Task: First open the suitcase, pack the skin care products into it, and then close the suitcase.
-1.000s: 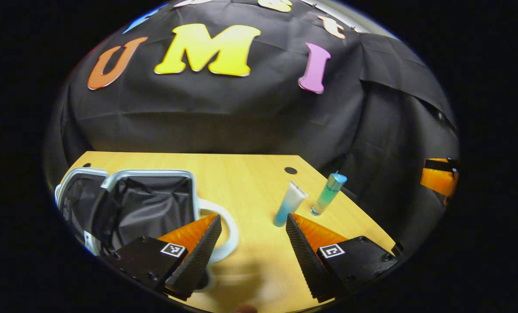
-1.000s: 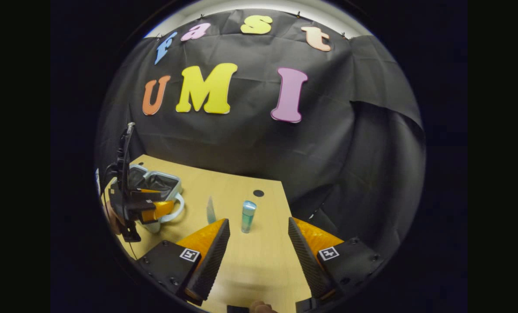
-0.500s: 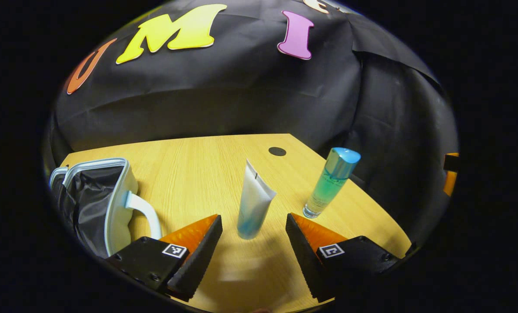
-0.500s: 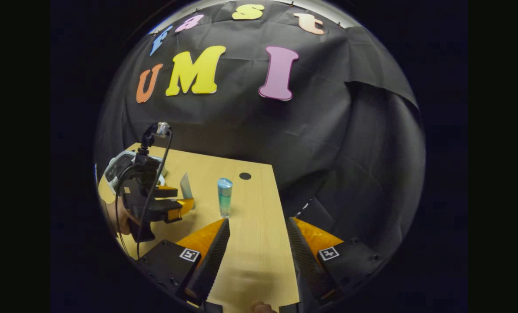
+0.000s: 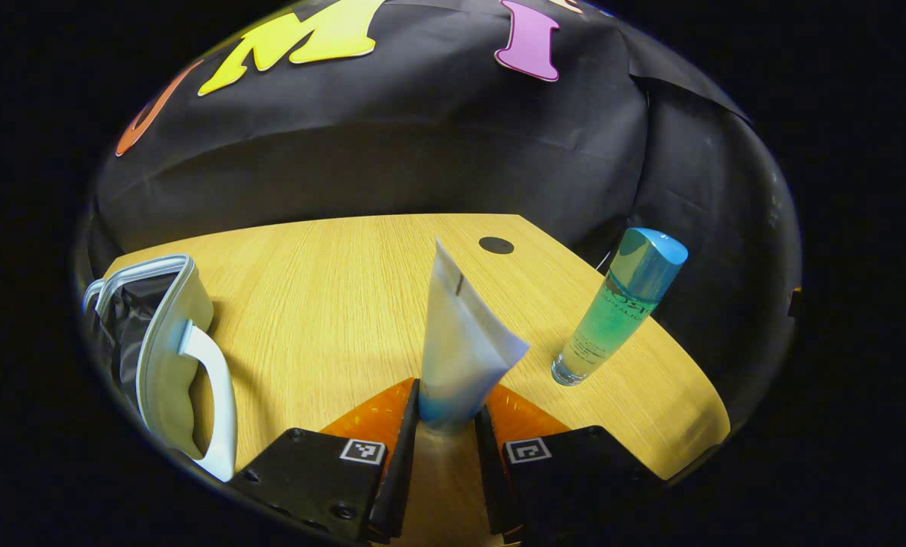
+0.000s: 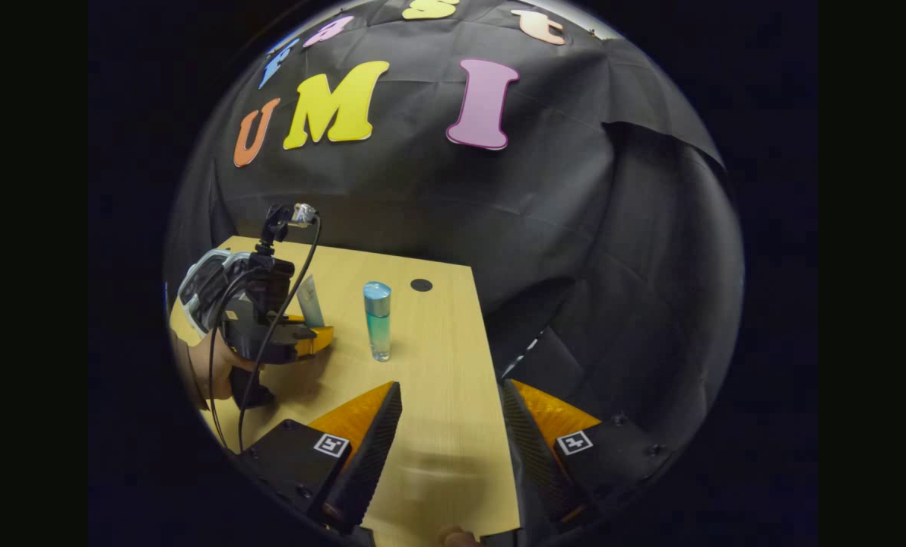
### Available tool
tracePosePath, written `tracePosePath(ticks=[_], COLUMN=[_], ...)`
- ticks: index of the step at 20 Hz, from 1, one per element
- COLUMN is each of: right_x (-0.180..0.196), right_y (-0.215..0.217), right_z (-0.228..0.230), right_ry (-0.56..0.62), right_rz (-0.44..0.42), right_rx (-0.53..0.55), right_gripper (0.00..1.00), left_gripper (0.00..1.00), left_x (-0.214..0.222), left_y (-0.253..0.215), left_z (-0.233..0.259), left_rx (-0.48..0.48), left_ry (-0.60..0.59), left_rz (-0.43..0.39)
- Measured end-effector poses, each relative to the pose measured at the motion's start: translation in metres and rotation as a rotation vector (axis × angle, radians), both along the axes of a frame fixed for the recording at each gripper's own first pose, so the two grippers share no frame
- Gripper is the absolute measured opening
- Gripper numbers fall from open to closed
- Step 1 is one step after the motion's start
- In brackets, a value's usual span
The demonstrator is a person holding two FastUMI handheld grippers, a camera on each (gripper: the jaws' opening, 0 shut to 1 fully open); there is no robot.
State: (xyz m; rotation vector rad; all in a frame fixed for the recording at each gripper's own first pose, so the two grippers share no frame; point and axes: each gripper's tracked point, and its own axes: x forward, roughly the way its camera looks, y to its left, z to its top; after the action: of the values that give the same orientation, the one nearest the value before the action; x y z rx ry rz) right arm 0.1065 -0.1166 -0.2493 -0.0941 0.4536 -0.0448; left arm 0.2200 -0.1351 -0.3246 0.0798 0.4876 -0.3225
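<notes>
Light wood table [image 5: 331,304] in a booth with black cloth walls. In the left gripper view, the left gripper [image 5: 445,425] has both fingers squeezed onto the bottom cap end of a white-and-blue squeeze tube [image 5: 460,349], which stands upright on its cap near the middle of the table. Just right of it stands a green bottle with a blue cap [image 5: 612,311], upright, not touching the tube. The suitcase [image 5: 164,342] lies open at the far left, dark lining showing, white handle facing in. In the right gripper view, the right gripper [image 6: 449,433] hangs over the near right table edge, fingers apart, holding nothing, with the bottle ahead of it.
</notes>
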Motion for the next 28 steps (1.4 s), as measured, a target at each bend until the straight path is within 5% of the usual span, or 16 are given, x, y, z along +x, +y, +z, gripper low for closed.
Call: tracePosePath(ticks=[9, 20, 24, 28], right_x=[0.071, 0.159, 0.169, 0.171], right_y=[0.070, 0.099, 0.108, 0.110], right_z=[-0.023, -0.071, -0.077, -0.077], right_ry=[-0.003, -0.005, -0.009, -0.012], right_rz=[0.090, 0.014, 0.024, 0.006], right_rx=[0.080, 0.073, 0.061, 0.073], right_gripper=[0.81, 0.77, 0.65, 0.41], left_gripper=[0.39, 0.40, 0.39, 0.40], left_x=[-0.056, -0.135, -0.155, -0.172], left_y=[0.019, 0.104, 0.137, 0.168], left_z=[0.052, 0.080, 0.089, 0.098], left_rx=[-0.041, -0.070, -0.080, -0.083], left_ry=[0.005, 0.048, 0.045, 0.046], left_rz=[-0.046, 0.019, 0.053, 0.107])
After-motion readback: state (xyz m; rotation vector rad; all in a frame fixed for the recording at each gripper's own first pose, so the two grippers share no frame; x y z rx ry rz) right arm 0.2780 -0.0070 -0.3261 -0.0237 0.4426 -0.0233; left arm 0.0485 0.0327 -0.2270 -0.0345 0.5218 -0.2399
